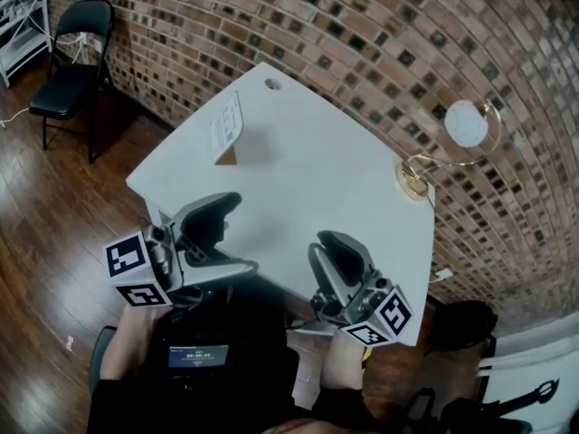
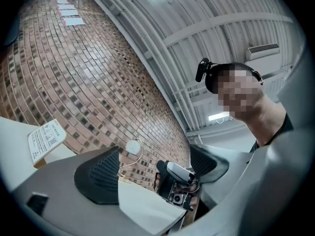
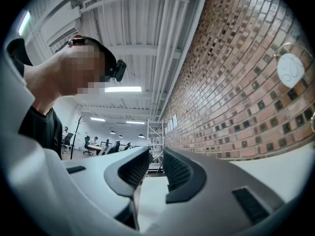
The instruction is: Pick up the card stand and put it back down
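The card stand point(image 1: 228, 132), a white printed card on a wooden base, stands upright near the far left edge of the white table point(image 1: 317, 170); it also shows in the left gripper view point(image 2: 45, 140). My left gripper point(image 1: 237, 239) is at the table's near left edge, well short of the stand, open wide with nothing between its fingers point(image 2: 101, 176). My right gripper point(image 1: 336, 242) is over the near edge, its jaws a narrow gap apart and empty point(image 3: 150, 173). In the left gripper view the right gripper point(image 2: 177, 186) sits between the left jaws, tilted up towards the person.
A gold desk lamp point(image 1: 466, 125) with a round white head stands at the table's right corner by the brick wall. A cable hole point(image 1: 273, 84) is at the far corner. A black folding chair point(image 1: 77, 48) stands on the wooden floor at left.
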{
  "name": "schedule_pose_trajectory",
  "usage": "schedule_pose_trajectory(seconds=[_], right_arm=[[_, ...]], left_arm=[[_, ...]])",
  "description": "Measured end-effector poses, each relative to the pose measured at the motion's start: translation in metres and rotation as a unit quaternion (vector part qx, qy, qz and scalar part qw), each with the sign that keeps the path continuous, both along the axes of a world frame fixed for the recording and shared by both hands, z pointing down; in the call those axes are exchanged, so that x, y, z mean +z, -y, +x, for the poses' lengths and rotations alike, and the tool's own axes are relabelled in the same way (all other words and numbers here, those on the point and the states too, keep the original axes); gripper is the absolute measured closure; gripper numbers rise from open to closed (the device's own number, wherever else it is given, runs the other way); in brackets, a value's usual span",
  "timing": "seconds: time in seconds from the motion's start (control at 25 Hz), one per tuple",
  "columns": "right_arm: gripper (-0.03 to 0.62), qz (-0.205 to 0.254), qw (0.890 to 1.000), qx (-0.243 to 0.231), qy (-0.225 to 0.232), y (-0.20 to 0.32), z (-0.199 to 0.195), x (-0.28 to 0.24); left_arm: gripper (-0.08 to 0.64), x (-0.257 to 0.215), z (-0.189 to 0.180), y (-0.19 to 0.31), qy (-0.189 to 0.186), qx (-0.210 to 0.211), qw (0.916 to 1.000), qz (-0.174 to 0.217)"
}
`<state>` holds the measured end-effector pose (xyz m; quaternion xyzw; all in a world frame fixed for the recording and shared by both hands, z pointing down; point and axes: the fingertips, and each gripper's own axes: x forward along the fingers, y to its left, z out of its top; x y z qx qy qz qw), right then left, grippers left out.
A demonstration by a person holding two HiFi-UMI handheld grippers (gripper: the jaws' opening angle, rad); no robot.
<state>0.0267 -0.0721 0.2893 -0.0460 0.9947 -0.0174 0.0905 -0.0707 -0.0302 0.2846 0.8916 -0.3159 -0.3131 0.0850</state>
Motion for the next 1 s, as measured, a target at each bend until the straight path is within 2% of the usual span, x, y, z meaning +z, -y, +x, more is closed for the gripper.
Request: schedule_pose_trajectory(seconds=[0.24, 0.6, 1.0], right_arm=[[0.477, -0.001, 1.0, 0.004, -0.021, 0.016, -0.008, 0.008], [0.477, 0.001, 0.997, -0.011, -0.08, 0.047, -0.031, 0.006], [0.477, 0.001, 0.992, -0.015, -0.129, 0.087, -0.069, 0.005]], left_arm=[[0.114, 0.004, -0.004, 0.016, 0.008, 0.004, 1.0, -0.003], [0.114, 0.005, -0.015, 0.037, 0.025, 0.007, 0.9997, 0.001], [0.114, 0.008, -0.029, 0.056, 0.022, 0.004, 0.9998, 0.0]])
